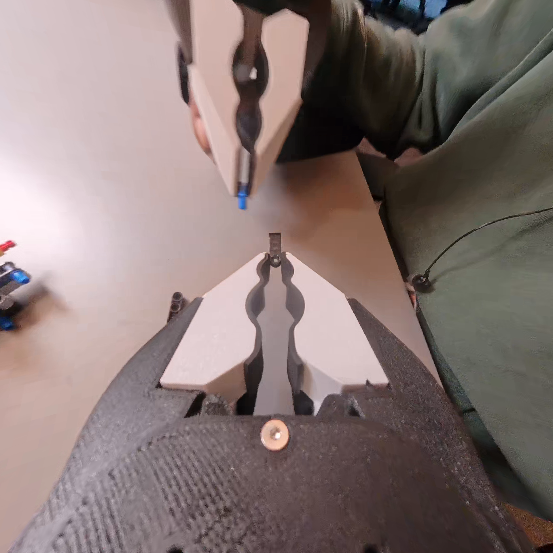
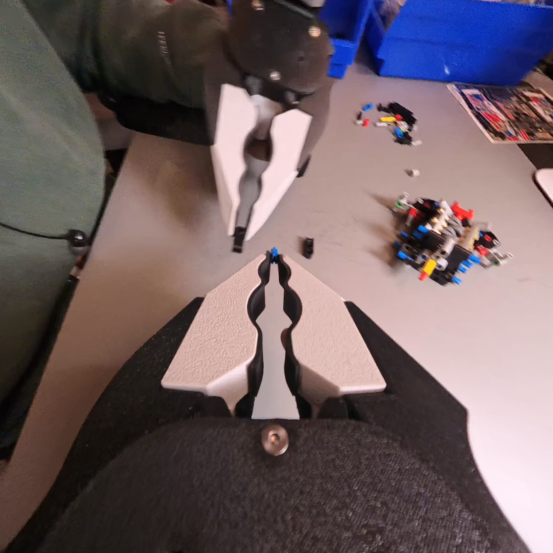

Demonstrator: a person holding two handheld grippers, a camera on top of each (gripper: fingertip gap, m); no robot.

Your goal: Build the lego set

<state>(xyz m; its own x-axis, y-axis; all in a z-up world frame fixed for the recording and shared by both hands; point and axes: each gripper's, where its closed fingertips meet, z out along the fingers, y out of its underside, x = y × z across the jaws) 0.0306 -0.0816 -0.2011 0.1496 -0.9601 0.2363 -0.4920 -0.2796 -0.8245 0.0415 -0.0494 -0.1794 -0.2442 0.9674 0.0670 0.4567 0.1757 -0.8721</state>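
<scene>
My left gripper (image 1: 275, 259) is shut on a small black lego connector (image 1: 275, 244) that sticks out past its tips. My right gripper (image 2: 273, 258) is shut on a blue lego pin (image 2: 273, 254). The two grippers face each other tip to tip above the table, a short gap apart. In the left wrist view the right gripper (image 1: 244, 191) comes down from the top with the blue pin (image 1: 242, 201) pointing at the black connector. In the right wrist view the left gripper (image 2: 239, 236) holds the black connector (image 2: 238, 239) just left of my tips.
A part-built lego model (image 2: 449, 239) sits on the table (image 2: 389, 344) to the right, also at the left edge of the left wrist view (image 1: 12, 287). A loose black piece (image 2: 308, 247), a pile of small parts (image 2: 392, 122), a booklet (image 2: 508, 113) and blue bins (image 2: 463, 39) lie beyond. A person's green sleeve (image 1: 449, 119) is close. The gap from one gripper's tips to the other's is roughly 5 cm.
</scene>
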